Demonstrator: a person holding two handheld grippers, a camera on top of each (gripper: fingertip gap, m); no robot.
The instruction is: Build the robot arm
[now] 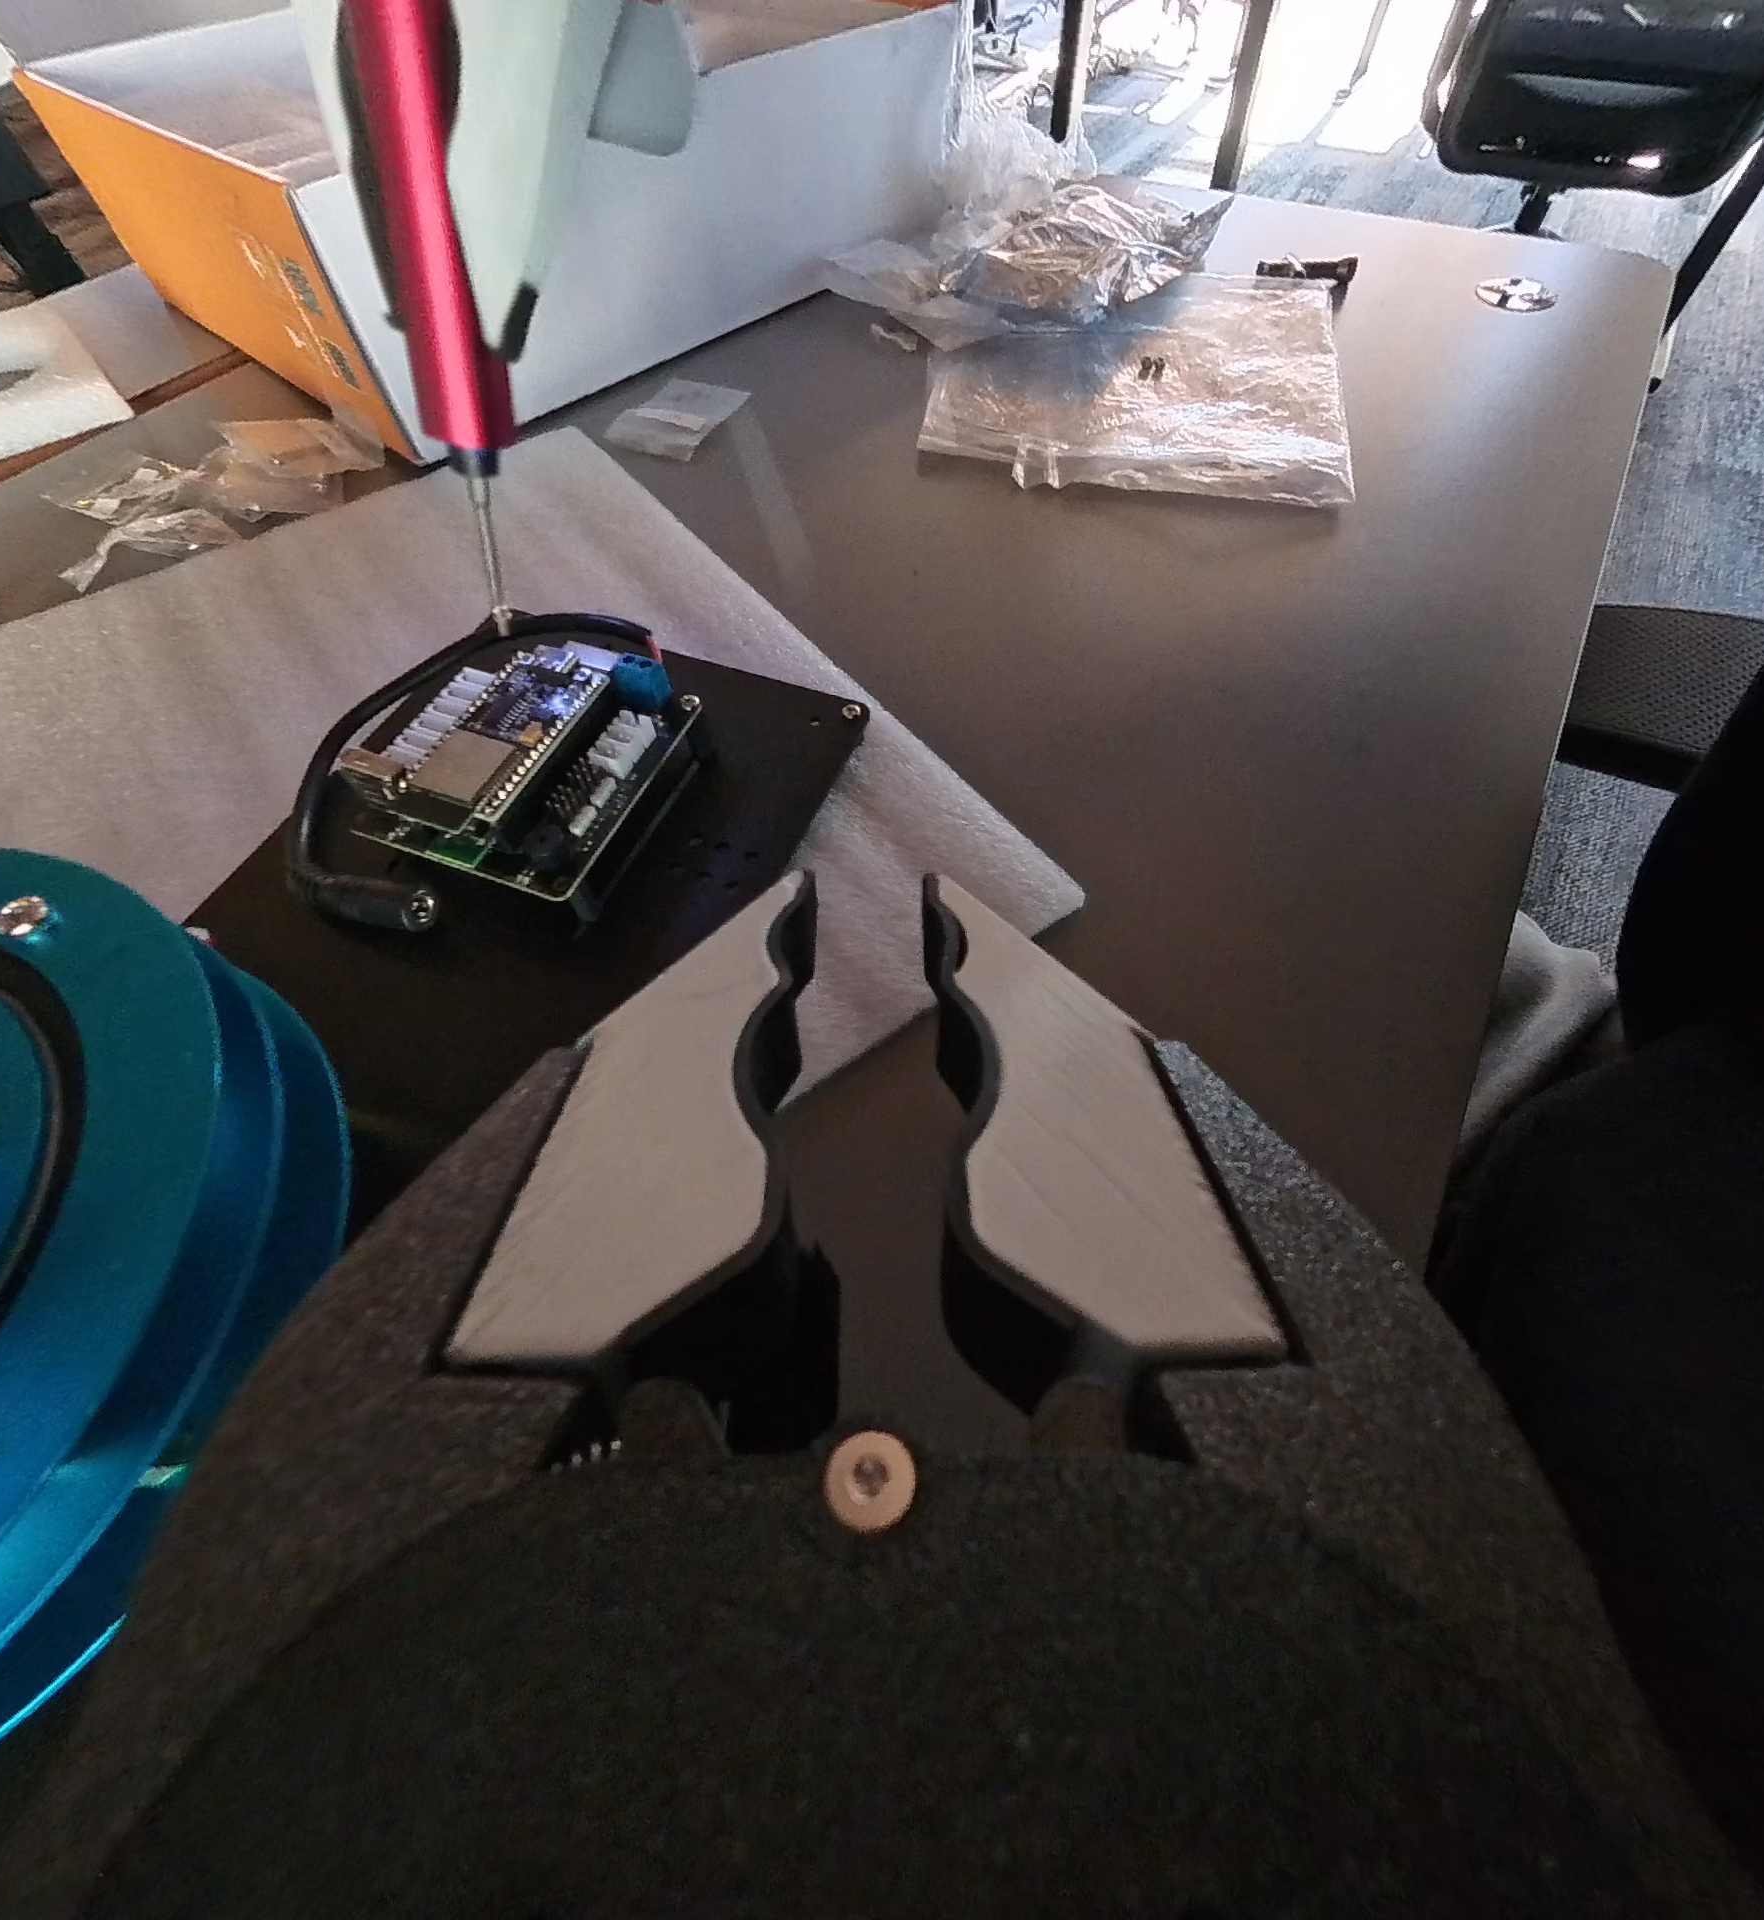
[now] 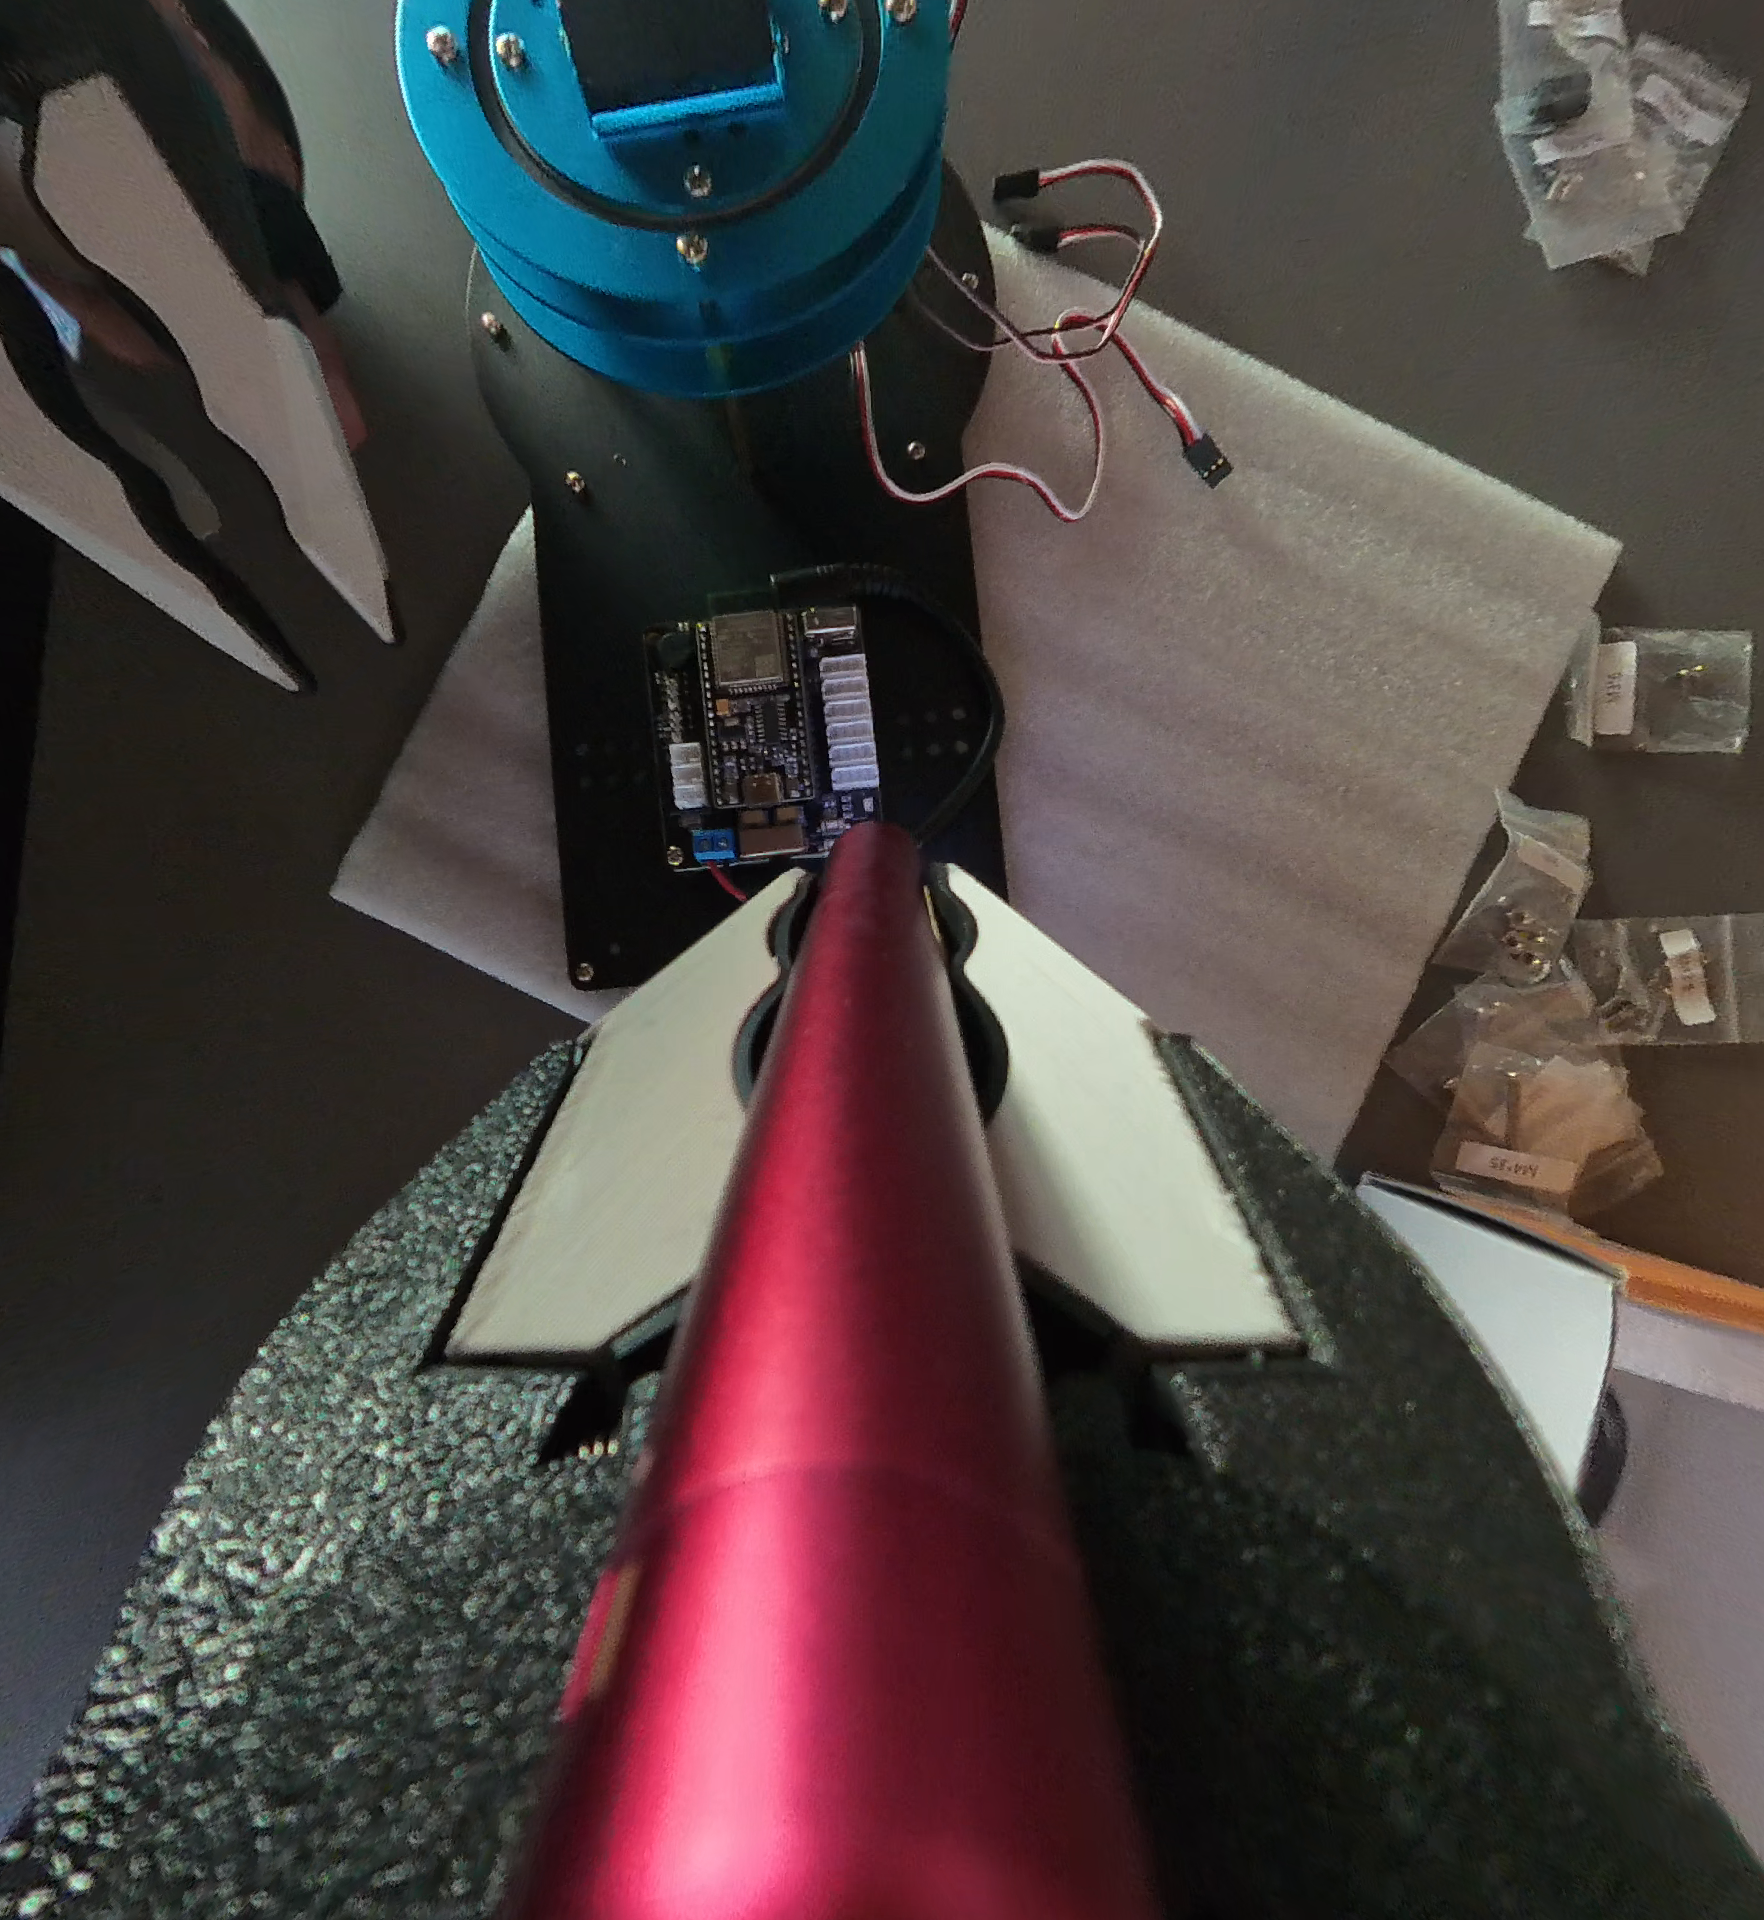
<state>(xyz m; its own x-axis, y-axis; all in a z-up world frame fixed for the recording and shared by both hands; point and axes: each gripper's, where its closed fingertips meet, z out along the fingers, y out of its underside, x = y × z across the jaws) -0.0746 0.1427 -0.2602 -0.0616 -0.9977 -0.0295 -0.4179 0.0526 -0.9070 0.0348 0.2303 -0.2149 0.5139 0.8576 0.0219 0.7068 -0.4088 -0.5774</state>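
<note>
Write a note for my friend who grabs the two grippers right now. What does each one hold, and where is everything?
Right gripper: shut on the red screwdriver, tip down at the far corner of the circuit board.
Left gripper: open, empty, hanging over the near edge of the black plate.
The board sits on the plate, on white foam, beside the blue ring.
Loose wires lie on the foam; small bags on the table.
Whether any screws are tight cannot be seen.
</note>
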